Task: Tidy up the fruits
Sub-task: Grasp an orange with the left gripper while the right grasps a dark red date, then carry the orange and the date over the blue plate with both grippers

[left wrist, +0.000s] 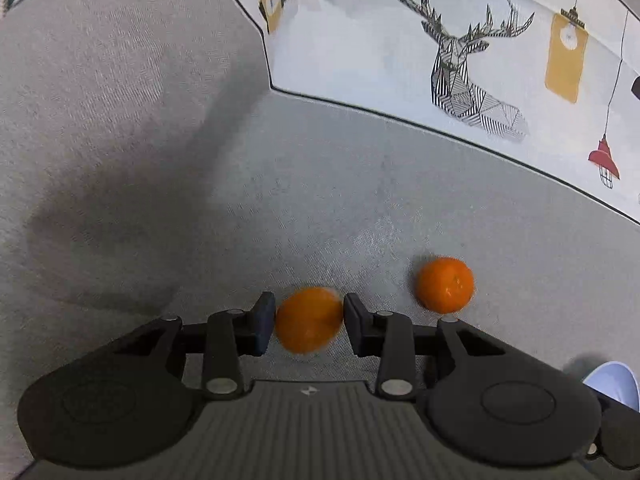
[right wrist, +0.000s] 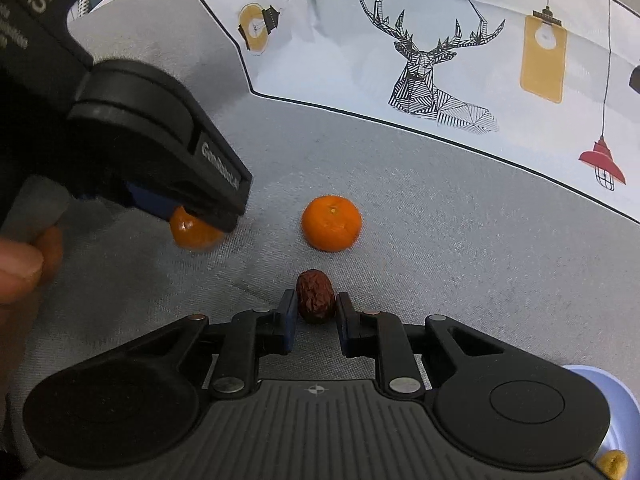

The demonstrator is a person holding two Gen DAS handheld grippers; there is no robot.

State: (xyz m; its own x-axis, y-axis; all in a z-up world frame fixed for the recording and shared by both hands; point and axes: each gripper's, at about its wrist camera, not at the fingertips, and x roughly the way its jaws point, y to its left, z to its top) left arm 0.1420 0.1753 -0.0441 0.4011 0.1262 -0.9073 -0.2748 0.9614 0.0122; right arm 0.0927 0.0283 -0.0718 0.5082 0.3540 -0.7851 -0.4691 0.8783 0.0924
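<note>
In the left wrist view a mandarin (left wrist: 307,322) sits between the blue pads of my left gripper (left wrist: 308,318), which is shut on it just above the grey fabric seat (left wrist: 360,200). A second mandarin (left wrist: 445,285) lies loose to its right. In the right wrist view my right gripper (right wrist: 316,314) is shut on a wrinkled dark red date (right wrist: 315,294) resting on the fabric. The loose mandarin (right wrist: 331,223) lies just beyond it. At the left of that view, the left gripper (right wrist: 200,220) grips its mandarin (right wrist: 192,238) from above.
A white cushion with a deer print (right wrist: 432,72) stands along the back of the seat. A pale blue bowl (right wrist: 618,400) sits at the lower right with something yellow-brown (right wrist: 612,464) by its rim. A person's thumb (right wrist: 20,268) shows at the left edge.
</note>
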